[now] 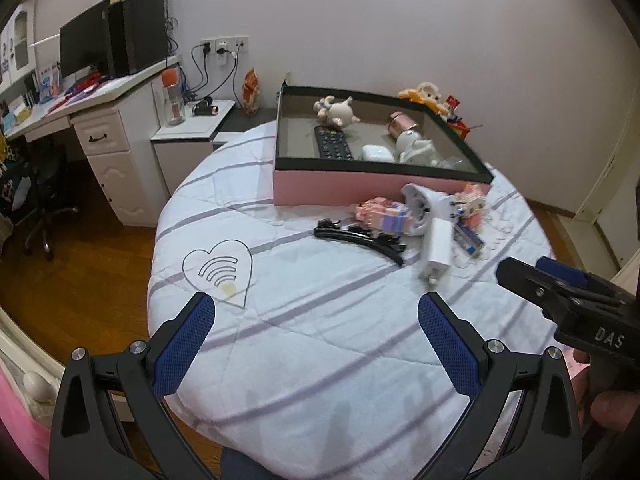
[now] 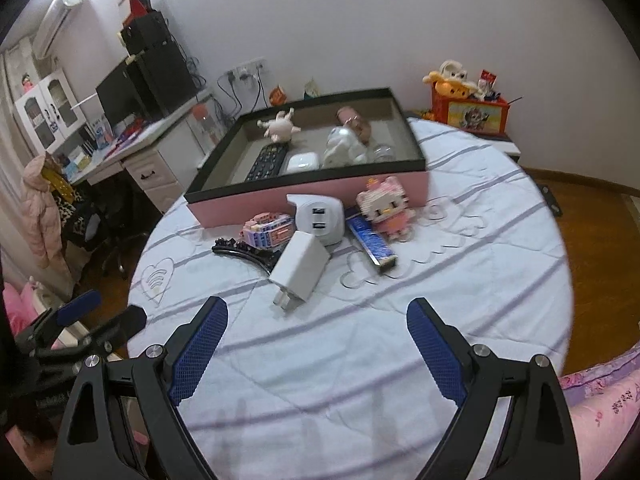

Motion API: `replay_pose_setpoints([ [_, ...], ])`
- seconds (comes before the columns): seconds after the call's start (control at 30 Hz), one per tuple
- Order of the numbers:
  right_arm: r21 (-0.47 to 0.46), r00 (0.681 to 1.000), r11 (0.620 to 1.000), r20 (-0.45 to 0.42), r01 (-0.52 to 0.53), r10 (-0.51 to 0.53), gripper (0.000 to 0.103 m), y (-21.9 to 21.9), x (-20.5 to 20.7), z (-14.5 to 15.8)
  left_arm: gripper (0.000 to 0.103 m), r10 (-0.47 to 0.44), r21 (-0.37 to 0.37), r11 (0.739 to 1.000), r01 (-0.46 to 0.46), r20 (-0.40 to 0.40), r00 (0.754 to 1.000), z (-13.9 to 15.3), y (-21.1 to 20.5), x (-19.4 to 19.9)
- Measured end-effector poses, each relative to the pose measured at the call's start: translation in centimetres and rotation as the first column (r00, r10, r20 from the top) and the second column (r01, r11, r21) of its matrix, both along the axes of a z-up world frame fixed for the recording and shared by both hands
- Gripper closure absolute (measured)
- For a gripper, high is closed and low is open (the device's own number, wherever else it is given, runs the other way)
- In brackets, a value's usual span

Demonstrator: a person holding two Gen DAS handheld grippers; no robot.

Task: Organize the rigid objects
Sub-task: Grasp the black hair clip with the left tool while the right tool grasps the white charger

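A pink box with a black rim [image 1: 360, 190] [image 2: 312, 196] stands on a round white quilted bed. It holds a remote [image 2: 267, 162], a white earbud case [image 2: 302, 161], a pig figure [image 2: 280, 128], a white figurine [image 2: 342, 148] and a copper cup [image 2: 356, 122]. In front of it lie a white charger [image 2: 300, 268], a white two-port plug [image 2: 320, 216], a pink block cat [image 2: 386, 208], a block house [image 2: 266, 232], a blue bar [image 2: 372, 240] and a black hair clip [image 2: 244, 252]. My left gripper [image 1: 316, 312] and right gripper [image 2: 318, 316] are open and empty, short of the pile.
A white desk [image 1: 100, 100] with a monitor and speakers, and an office chair, stand at the left. A nightstand with a bottle [image 1: 173, 98] is behind the bed. A red toy box [image 2: 468, 110] sits at the back right. Wooden floor surrounds the bed.
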State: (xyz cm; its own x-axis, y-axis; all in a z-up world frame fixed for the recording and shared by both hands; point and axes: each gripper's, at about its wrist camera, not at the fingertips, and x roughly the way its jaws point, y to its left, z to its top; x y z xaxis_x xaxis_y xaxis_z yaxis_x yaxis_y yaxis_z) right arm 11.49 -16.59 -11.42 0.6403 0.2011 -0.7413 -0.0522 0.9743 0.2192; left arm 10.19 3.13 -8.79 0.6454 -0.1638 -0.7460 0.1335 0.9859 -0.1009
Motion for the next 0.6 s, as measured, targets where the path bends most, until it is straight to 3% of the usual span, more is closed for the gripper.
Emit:
replay_pose_setpoints([
  [0.17, 0.005, 0.998, 1.000, -0.051, 0.024, -0.023, 0.012, 1.4, 3.4, -2.4, 0.000, -0.020, 0.013, 1.000, 0.020, -0.026, 0.999, -1.6, 0.3, 2.5],
  [0.23, 0.005, 0.997, 0.999, -0.068, 0.035, -0.034, 0.021, 1.7, 4.5, -3.3, 0.000, -0.037, 0.010, 0.999, 0.037, -0.035, 0.999, -2.2, 0.3, 3.5],
  [0.3, 0.008, 0.995, 0.999, -0.089, 0.041, -0.040, 0.043, 1.8, 5.3, -4.0, 0.000, -0.060, 0.020, 0.998, 0.060, -0.037, 0.998, -2.8, 0.0, 4.5],
  [0.43, 0.022, 0.993, 0.999, -0.107, 0.046, -0.043, 0.052, 1.8, 5.9, -5.1, 0.000, -0.114, 0.024, 0.993, 0.115, -0.043, 0.993, -3.7, -0.6, 5.9],
  [0.53, 0.023, 0.994, 0.999, -0.103, 0.039, -0.036, 0.067, 1.9, 6.1, -5.5, 0.000, -0.163, 0.011, 0.986, 0.164, -0.054, 0.985, -4.4, -1.2, 7.0],
  [0.57, 0.015, 0.994, 0.999, -0.103, 0.039, -0.037, 0.077, 1.8, 6.0, -5.6, 0.000, -0.178, 0.008, 0.984, 0.178, -0.054, 0.983, -4.6, -1.4, 7.3],
  [0.6, 0.017, 0.994, 0.999, -0.101, 0.036, -0.034, 0.078, 1.6, 5.9, -5.6, 0.000, -0.192, 0.010, 0.981, 0.193, -0.052, 0.980, -4.7, -1.6, 7.6],
])
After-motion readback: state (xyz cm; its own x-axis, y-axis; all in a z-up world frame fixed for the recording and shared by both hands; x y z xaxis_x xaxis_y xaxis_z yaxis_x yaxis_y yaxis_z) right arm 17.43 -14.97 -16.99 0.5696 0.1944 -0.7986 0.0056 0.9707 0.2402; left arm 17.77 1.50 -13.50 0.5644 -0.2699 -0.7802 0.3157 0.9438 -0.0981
